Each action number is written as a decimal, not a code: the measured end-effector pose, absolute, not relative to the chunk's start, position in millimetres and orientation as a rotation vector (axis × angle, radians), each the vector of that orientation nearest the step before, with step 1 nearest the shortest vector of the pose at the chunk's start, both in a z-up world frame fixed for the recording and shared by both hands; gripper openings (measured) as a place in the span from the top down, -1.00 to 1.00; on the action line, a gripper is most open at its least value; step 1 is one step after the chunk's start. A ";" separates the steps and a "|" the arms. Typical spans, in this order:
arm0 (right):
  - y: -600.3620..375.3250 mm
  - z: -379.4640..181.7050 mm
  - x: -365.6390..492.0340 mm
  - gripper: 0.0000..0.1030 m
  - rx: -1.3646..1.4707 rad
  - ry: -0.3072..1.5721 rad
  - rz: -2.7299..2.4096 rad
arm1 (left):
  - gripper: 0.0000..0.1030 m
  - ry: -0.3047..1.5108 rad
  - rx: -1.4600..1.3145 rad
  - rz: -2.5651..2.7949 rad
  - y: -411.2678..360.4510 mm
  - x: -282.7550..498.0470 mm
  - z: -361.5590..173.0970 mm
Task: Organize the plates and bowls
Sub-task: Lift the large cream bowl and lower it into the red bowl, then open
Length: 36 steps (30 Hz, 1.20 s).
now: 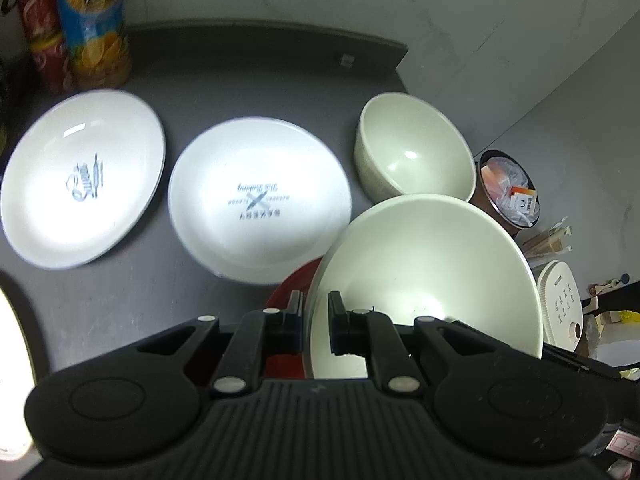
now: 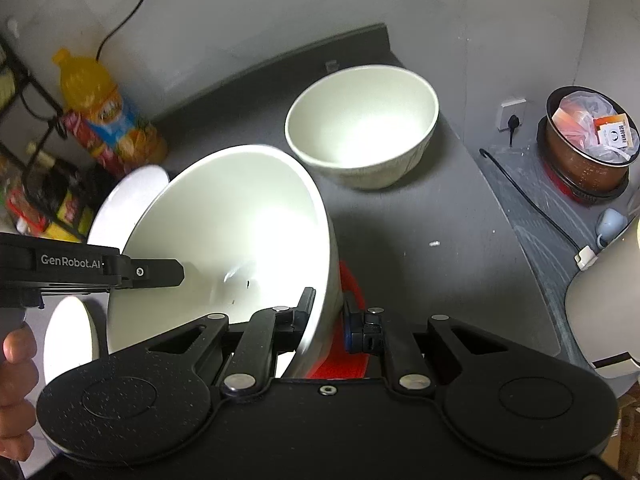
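Both grippers hold the same large pale green bowl (image 1: 432, 264) by its rim, tilted, above a red plate (image 1: 292, 284). My left gripper (image 1: 316, 308) is shut on the bowl's left rim. My right gripper (image 2: 328, 306) is shut on the right rim of the bowl (image 2: 240, 236), with the red plate (image 2: 352, 344) under it. The left gripper (image 2: 168, 272) shows in the right wrist view. A second pale green bowl (image 1: 416, 152) (image 2: 360, 124) stands upright farther back. Two white printed plates (image 1: 80, 176) (image 1: 260, 200) lie to the left on the dark counter (image 1: 120, 300).
An orange drink bottle (image 1: 96, 20) (image 2: 108, 116) and red cans (image 1: 44, 28) stand at the back left. A brown bin with rubbish (image 2: 588, 140) (image 1: 508, 188) sits beyond the counter's right edge. A white appliance (image 1: 560, 304) and a cable (image 2: 528, 204) lie to the right.
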State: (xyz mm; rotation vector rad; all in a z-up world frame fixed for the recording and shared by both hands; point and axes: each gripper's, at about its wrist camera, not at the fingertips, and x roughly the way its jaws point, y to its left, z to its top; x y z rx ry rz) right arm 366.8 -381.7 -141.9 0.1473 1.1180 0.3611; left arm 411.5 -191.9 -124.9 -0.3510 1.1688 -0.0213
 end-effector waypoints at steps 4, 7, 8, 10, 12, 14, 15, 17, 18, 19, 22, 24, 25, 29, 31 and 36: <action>-382.7 -147.1 368.5 0.73 0.184 1.156 0.365 | 0.79 1.198 -0.349 -0.002 -188.1 407.9 -141.3; -381.6 -148.5 368.5 0.73 0.192 1.161 0.360 | 0.78 1.213 -0.365 -0.008 -184.8 407.0 -148.2; -382.4 -149.6 369.3 0.73 0.204 1.168 0.357 | 0.78 1.218 -0.362 -0.008 -184.9 406.8 -149.7; -385.2 -152.3 369.7 0.73 0.231 1.176 0.350 | 0.78 1.230 -0.359 -0.008 -184.9 407.1 -152.7; -386.5 -153.2 370.3 0.74 0.240 1.177 0.347 | 0.78 1.237 -0.356 -0.004 -184.9 407.2 -153.9; -386.9 -153.6 370.9 0.74 0.247 1.178 0.342 | 0.74 1.241 -0.351 -0.004 -185.3 406.3 -152.4; -386.1 -154.1 371.4 0.75 0.248 1.180 0.340 | 0.73 1.239 -0.349 -0.006 -185.4 405.6 -151.4; -385.3 -154.5 371.3 0.76 0.245 1.179 0.339 | 0.72 1.239 -0.338 -0.012 -185.5 405.0 -149.7; -385.1 -154.9 371.6 0.77 0.245 1.179 0.338 | 0.72 1.243 -0.333 -0.014 -185.7 404.8 -149.0; -384.7 -155.3 371.8 0.78 0.246 1.180 0.335 | 0.71 1.247 -0.330 -0.015 -185.5 404.8 -148.6; -385.1 -157.3 372.6 0.79 0.255 1.186 0.328 | 0.67 1.259 -0.331 -0.015 -185.1 404.5 -147.1; -384.3 -158.0 372.8 0.78 0.246 1.185 0.323 | 0.65 1.266 -0.337 -0.015 -184.4 404.4 -145.4; -383.9 -159.0 372.6 0.77 0.241 1.184 0.317 | 0.61 1.261 -0.335 -0.013 -183.9 403.7 -143.3; -384.3 -164.9 372.6 0.77 0.276 1.201 0.310 | 0.33 1.224 -0.319 0.016 -178.6 400.4 -134.1; -382.5 -164.4 371.1 0.77 0.267 1.193 0.309 | 0.31 1.215 -0.319 0.015 -176.2 399.6 -132.6; -378.3 -163.0 371.2 0.51 0.237 1.199 0.290 | 0.31 1.224 -0.316 0.038 -172.0 396.4 -139.5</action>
